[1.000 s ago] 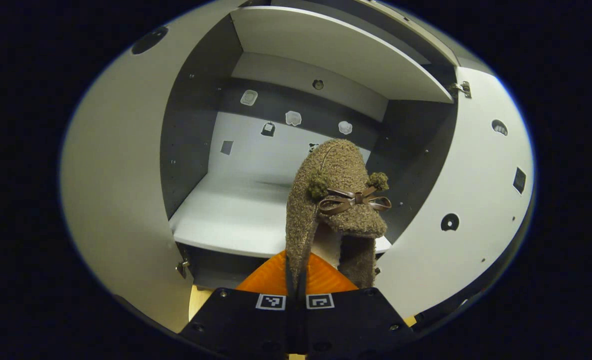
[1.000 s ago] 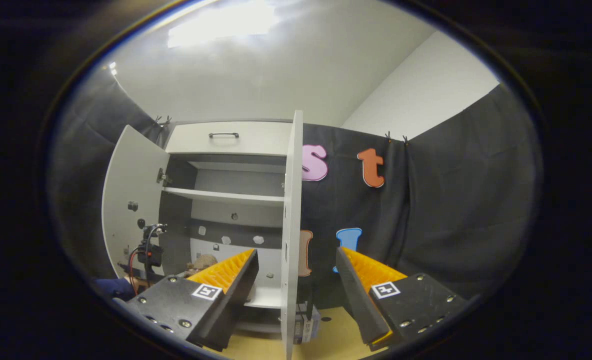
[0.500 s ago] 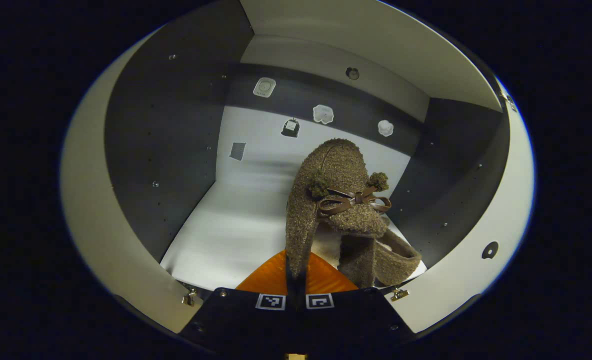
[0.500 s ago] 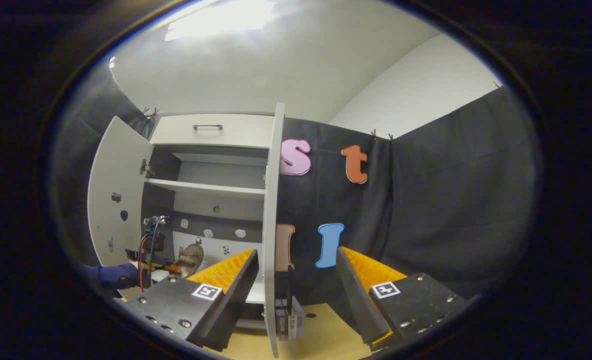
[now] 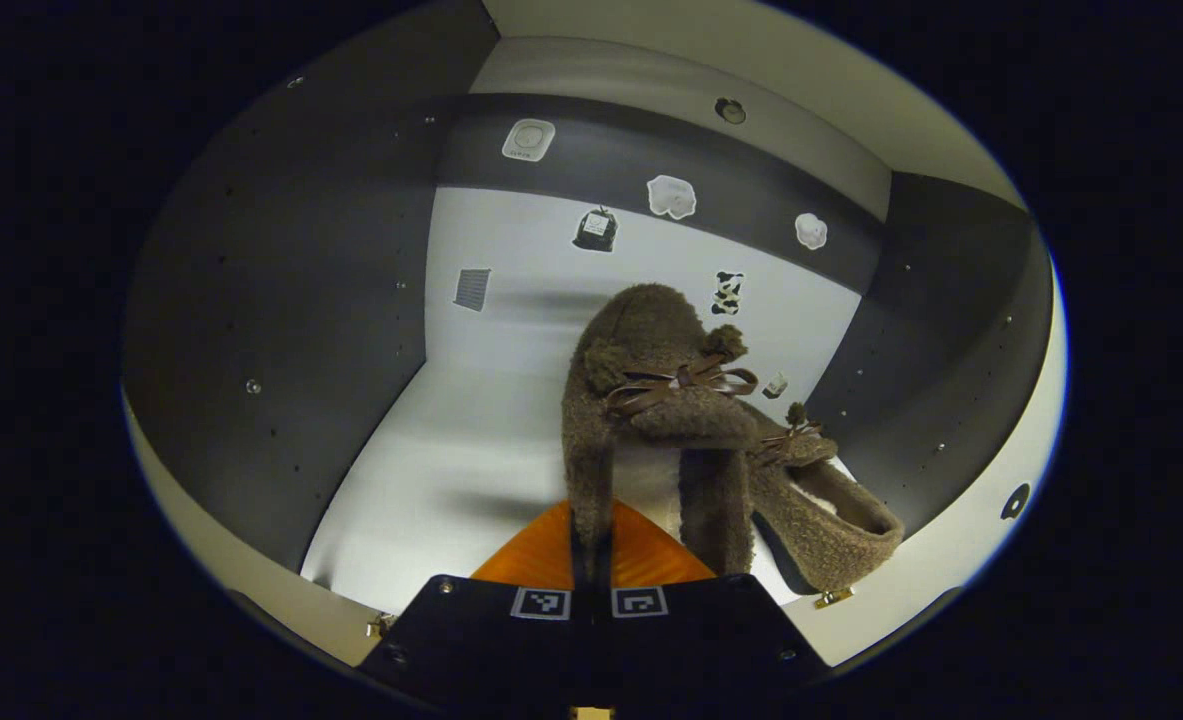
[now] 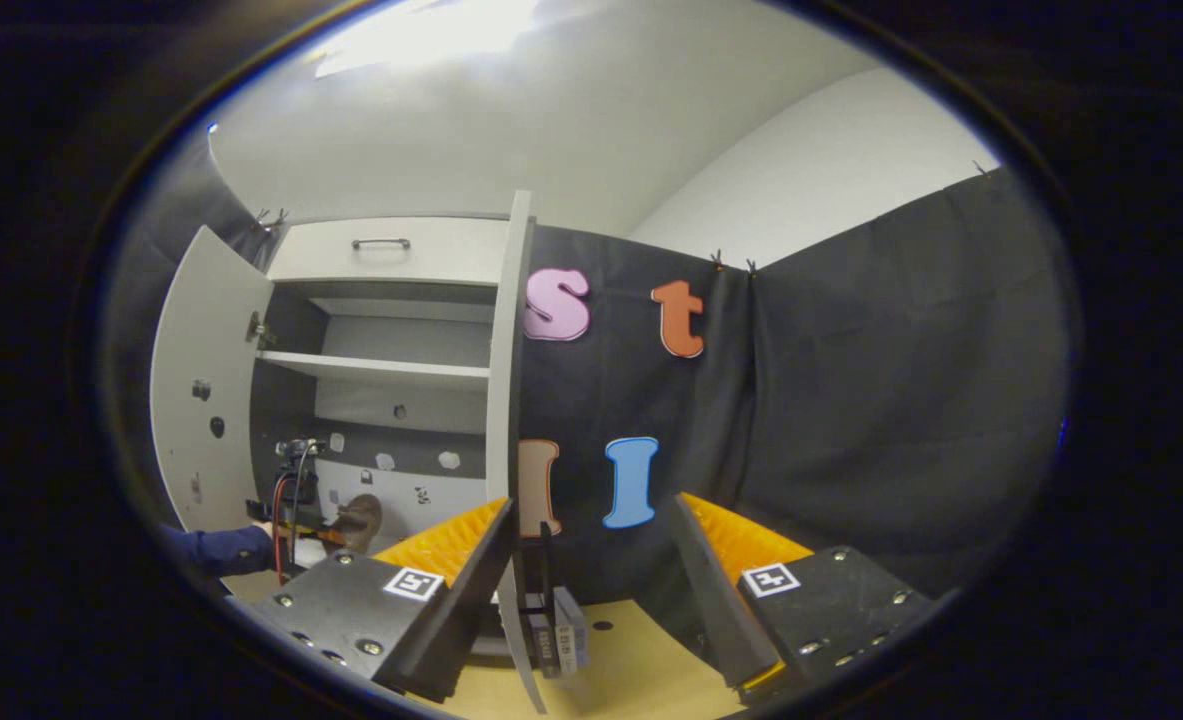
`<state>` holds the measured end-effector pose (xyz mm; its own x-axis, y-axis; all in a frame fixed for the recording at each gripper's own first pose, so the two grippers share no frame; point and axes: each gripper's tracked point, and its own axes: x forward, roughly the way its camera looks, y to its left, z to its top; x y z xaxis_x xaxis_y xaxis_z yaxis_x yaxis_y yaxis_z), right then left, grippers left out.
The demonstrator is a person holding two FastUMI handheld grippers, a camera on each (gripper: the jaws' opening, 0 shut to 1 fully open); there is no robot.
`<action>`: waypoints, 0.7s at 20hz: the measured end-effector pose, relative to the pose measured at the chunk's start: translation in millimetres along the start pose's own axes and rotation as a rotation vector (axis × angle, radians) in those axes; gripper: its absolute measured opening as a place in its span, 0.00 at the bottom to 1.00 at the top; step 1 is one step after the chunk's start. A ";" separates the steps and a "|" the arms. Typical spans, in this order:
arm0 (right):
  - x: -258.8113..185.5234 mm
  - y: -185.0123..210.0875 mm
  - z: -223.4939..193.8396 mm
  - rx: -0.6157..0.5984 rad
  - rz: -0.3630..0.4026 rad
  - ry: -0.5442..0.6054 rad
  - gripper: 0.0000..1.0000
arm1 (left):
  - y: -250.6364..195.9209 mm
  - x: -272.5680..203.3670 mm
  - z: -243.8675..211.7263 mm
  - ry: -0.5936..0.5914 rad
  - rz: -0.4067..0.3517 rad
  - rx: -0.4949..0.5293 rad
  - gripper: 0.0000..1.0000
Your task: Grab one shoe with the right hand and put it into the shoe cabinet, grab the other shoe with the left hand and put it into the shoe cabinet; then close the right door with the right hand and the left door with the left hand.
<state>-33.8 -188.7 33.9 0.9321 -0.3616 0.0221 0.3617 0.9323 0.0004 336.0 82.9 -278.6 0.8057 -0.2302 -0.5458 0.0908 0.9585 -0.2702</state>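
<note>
Shelf (image 5: 431, 450) of the shoe cabinet (image 6: 391, 255) is your landmark: you are holding the second shoe (image 5: 651, 400) just above it, the left gripper (image 5: 591, 545) clamped on its side wall, toe toward the back. The first shoe (image 5: 821, 505) is lying on the shelf just right of it. Your right gripper (image 6: 591, 560), jaws spread and empty, is waiting beside the right door (image 6: 506, 400), probably to swing it closed.

Black cloth (image 6: 851, 400) is hung along the booth's walls beneath a white wall (image 6: 831, 180) and brightly lit ceiling (image 6: 471, 110); a light wooden floor (image 6: 631, 670) is seen below.
</note>
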 end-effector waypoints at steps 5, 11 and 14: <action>-1.3 -5.9 -10.4 0.011 -0.032 0.018 0.93 | 0.2 12.4 -0.1 0.014 0.022 0.076 0.02; -6.3 -23.9 -27.1 0.054 -0.083 0.046 0.93 | 2.4 20.8 9.7 -0.026 0.055 0.104 0.15; -8.1 -31.3 -33.1 0.061 -0.111 0.059 0.92 | 8.7 21.3 13.5 -0.036 0.089 0.131 0.26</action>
<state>-52.0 -215.2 0.7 0.8866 -0.4608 -0.0398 0.4624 0.8846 0.0602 361.8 88.6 -281.8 0.8341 -0.1398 -0.5336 0.0918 0.9891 -0.1155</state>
